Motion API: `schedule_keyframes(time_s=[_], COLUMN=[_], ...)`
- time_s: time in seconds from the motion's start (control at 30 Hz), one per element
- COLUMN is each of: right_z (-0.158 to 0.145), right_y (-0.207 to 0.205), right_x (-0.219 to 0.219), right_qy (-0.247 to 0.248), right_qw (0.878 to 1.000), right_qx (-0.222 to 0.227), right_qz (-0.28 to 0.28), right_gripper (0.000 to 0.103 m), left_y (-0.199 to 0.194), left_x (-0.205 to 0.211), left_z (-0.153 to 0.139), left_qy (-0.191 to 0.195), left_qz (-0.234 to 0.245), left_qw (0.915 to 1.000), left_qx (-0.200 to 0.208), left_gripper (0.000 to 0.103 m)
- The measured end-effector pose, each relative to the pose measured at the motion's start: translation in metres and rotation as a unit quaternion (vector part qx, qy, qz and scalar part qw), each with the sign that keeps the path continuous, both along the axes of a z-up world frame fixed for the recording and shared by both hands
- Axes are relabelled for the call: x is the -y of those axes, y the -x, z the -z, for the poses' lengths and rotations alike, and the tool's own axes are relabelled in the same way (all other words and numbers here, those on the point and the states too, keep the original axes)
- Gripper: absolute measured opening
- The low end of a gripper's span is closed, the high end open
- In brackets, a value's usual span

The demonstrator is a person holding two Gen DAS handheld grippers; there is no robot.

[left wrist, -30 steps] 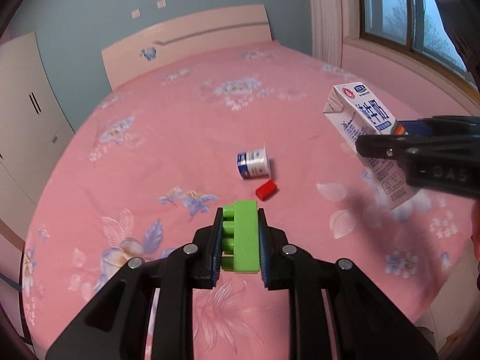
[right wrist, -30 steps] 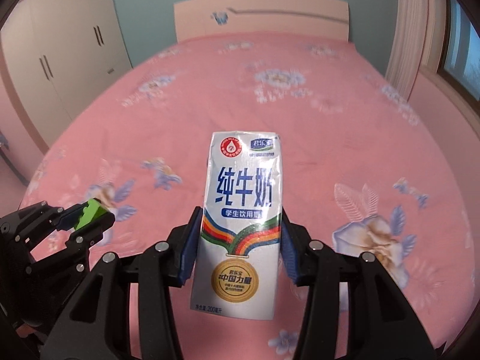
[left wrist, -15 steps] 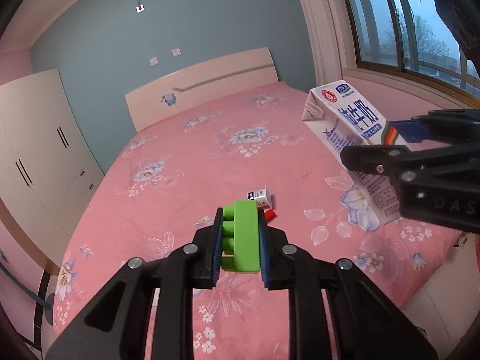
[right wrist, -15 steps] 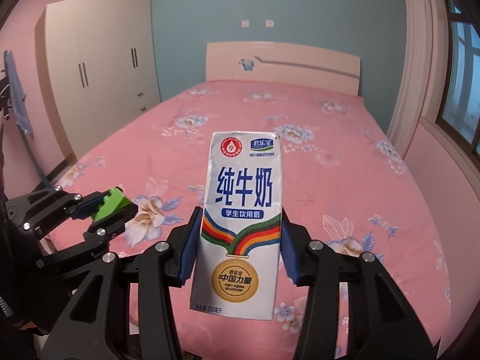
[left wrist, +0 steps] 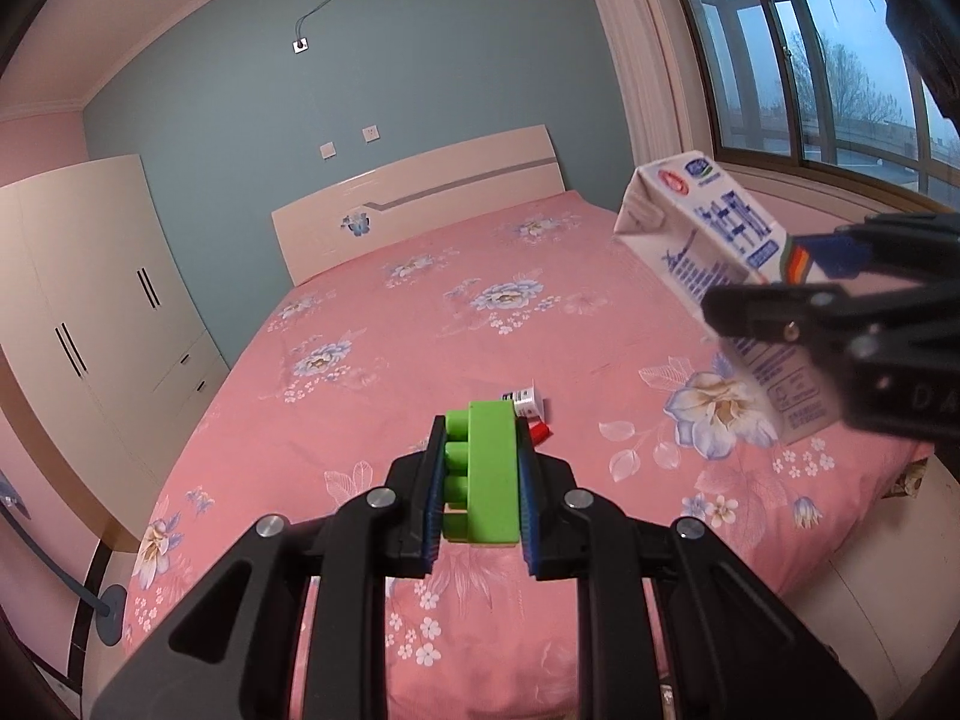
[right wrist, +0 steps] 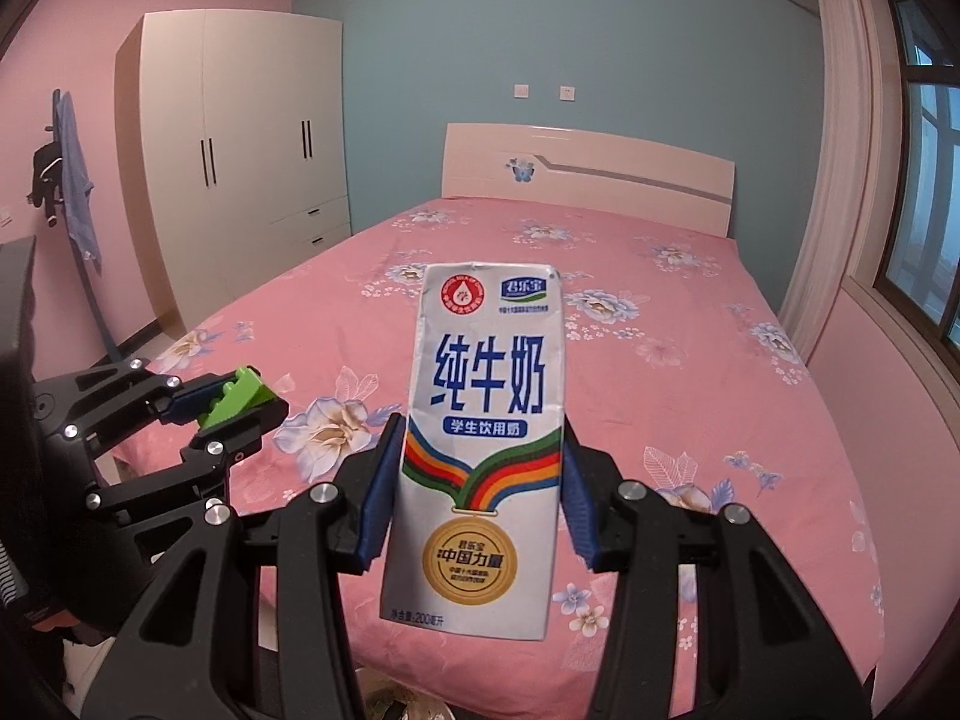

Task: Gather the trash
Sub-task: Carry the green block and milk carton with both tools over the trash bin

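My left gripper [left wrist: 480, 480] is shut on a green toy brick [left wrist: 489, 468] and holds it in the air in front of the bed's foot. My right gripper [right wrist: 477, 480] is shut on a white milk carton [right wrist: 486, 420], upright between the pads. The carton [left wrist: 714, 252] and right gripper show at the right of the left wrist view. The left gripper with the brick [right wrist: 237, 399] shows at the left of the right wrist view. A small white and blue cup [left wrist: 527, 401] lies on its side on the bed with a small red piece [left wrist: 540, 433] beside it.
A bed with a pink flowered sheet [left wrist: 420, 324] and a pale headboard [right wrist: 588, 174] fills the room's middle. A white wardrobe [right wrist: 240, 156] stands at the left. A window [left wrist: 840, 60] is at the right. Clothes hang on a rack [right wrist: 66, 180] at far left.
Both grippers have pulled back and up from the bed with the brick and carton held. The cup and red piece look smaller and farther away.
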State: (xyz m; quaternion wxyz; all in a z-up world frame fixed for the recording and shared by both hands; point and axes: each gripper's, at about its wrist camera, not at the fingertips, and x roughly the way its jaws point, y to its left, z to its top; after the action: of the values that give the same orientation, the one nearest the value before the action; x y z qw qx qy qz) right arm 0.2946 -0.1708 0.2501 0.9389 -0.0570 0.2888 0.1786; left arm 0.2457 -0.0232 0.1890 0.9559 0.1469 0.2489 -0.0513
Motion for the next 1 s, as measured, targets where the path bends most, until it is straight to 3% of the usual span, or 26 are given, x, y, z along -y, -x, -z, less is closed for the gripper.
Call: schedule_keyframes(time_s=[0.4, 0.77, 1.0], right_z=[0.043, 0.117, 0.169], right_y=[0.015, 0.032, 0.042], right_x=[0.003, -0.007, -0.015], right_qy=[-0.001, 0.012, 0.018], right_qw=[0.999, 0.993, 0.987], right_qx=[-0.039, -0.102, -0.148], right_qz=[-0.022, -0.052, -0.066], right_gripper=[0.049, 0.049, 0.049], left_y=[0.018, 0.024, 0.024], left_x=[-0.013, -0.023, -0.029], left_z=[0.046, 0.111, 0.158], left_qy=[-0.005, 0.008, 0.017], left_qz=[0.004, 0.006, 0.002], left_qw=[0.9983, 0.9914, 0.9826], left_qx=[-0.059, -0.131, -0.185], left_gripper=[0.023, 0.023, 0.023])
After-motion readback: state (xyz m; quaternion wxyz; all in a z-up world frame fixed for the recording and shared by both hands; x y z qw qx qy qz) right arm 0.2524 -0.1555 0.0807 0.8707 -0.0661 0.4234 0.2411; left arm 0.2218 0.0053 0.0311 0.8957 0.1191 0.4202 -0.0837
